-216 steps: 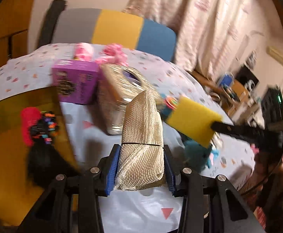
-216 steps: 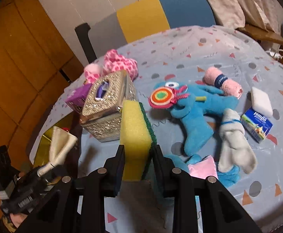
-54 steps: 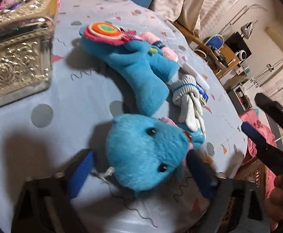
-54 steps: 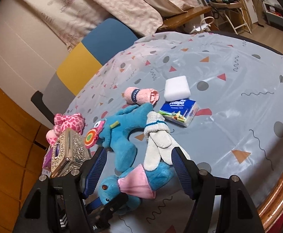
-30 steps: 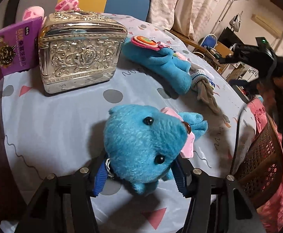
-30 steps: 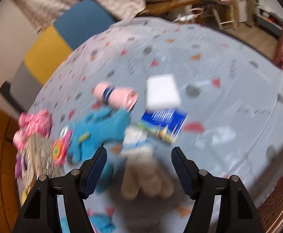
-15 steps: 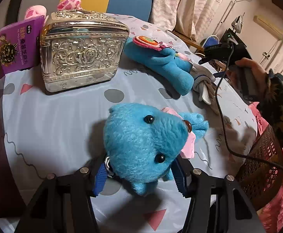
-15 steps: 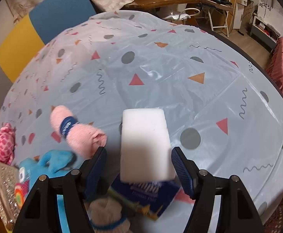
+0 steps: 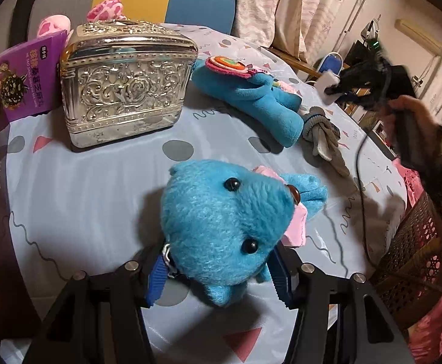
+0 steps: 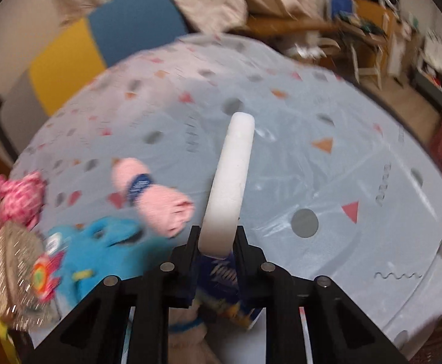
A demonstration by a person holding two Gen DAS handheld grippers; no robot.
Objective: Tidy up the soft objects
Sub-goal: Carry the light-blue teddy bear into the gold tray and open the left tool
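Patterned tablecloth (image 10: 357, 151) with most soft items unsorted: left gripper (image 9: 217, 276) clamps the blue plush (image 9: 224, 221); right gripper (image 10: 217, 251), jaws closing, pinches the white sponge (image 10: 233, 179).

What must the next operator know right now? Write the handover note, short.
Left gripper: shut on the blue plush toy, low over the table.
Right gripper: jaws closing on the white sponge, lifted edge-up.
On the table: long blue plush, gloves, pink rolled towel, tissue pack, silver box.
Done: both items picked up.
Left: put them away, then the rest.
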